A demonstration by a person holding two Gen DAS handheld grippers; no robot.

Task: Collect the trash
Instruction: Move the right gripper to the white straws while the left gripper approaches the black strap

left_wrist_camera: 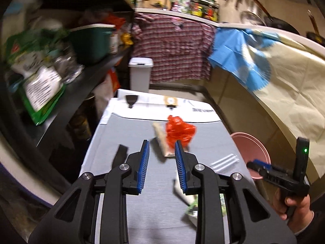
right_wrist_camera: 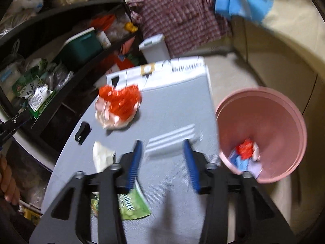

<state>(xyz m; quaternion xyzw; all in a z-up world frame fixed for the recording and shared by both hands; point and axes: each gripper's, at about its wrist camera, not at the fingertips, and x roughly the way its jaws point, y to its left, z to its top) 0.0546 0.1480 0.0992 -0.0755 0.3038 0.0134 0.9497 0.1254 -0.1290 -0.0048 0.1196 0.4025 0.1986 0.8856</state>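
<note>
The left gripper (left_wrist_camera: 161, 148) hovers over the grey counter (left_wrist_camera: 126, 134), jaws released with a clear gap and nothing between them. Just ahead of its fingertips lies a red wrapper (left_wrist_camera: 179, 131), resting partly on a pale flat piece (left_wrist_camera: 161, 140). A bundle of clear straws (left_wrist_camera: 224, 161) lies to the right, near the counter edge. A black clip (left_wrist_camera: 121, 152) sits on the counter to the left of the jaws.

The right gripper (right_wrist_camera: 162, 146) also hangs over the counter, jaws released and empty; blur softens the view. The straws (right_wrist_camera: 170, 139) lie on the counter just ahead of its fingertips, not gripped. Beyond, the red wrapper (right_wrist_camera: 121, 99) sits on crumpled pale paper (right_wrist_camera: 107, 118). A white scrap (right_wrist_camera: 101, 154) lies left of the jaws, and a green packet (right_wrist_camera: 132, 205) lies partly under the left finger. The clip (right_wrist_camera: 82, 132) is near the left counter edge.

A pink bin (right_wrist_camera: 284, 122) stands beside the counter's right edge, holding red, blue and pale trash (right_wrist_camera: 246, 154) at the bottom. In the left view, a hand (left_wrist_camera: 292, 203) holds the right gripper near the bin (left_wrist_camera: 256, 148).
</note>
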